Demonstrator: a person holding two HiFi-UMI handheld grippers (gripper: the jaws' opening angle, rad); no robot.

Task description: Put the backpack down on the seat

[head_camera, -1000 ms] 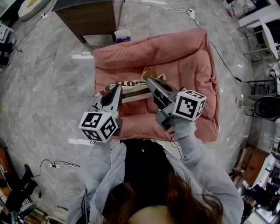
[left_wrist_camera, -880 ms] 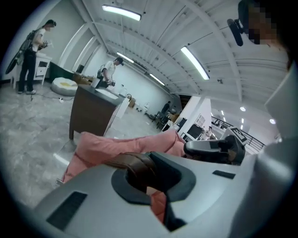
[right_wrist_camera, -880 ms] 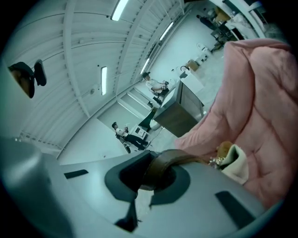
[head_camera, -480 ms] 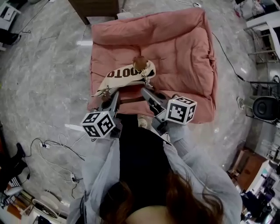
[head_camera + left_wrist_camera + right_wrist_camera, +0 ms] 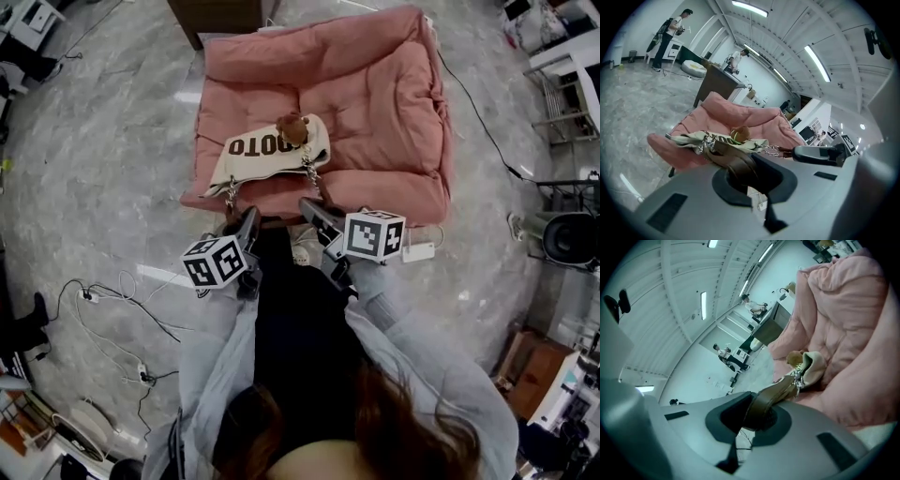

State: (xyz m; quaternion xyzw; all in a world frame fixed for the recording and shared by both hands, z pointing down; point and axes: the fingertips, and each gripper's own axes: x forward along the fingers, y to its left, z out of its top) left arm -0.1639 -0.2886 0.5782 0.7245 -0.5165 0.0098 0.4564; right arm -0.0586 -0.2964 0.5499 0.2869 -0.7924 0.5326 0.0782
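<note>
A cream backpack (image 5: 267,150) with dark lettering and a small brown bear charm (image 5: 292,127) lies flat on the front half of the pink cushioned seat (image 5: 375,94). Chains join its two brown straps, which run back over the seat's front edge. My left gripper (image 5: 248,218) is shut on the left strap (image 5: 739,165), and my right gripper (image 5: 310,205) is shut on the right strap (image 5: 769,398). Both hover just in front of the seat. In the left gripper view the backpack (image 5: 717,140) rests on the seat (image 5: 740,115). In the right gripper view the backpack (image 5: 812,365) rests against the cushion (image 5: 853,329).
A brown wooden cabinet (image 5: 225,13) stands behind the seat. Cables (image 5: 108,309) trail over the marble floor at the left, and a white adapter (image 5: 419,251) lies by the seat's right front corner. A black round device (image 5: 572,236) sits at the right. People (image 5: 670,30) stand far off.
The backpack has come down from between the grippers onto the seat cushion. Both grippers have drawn back past the seat's front edge, still holding the straps.
</note>
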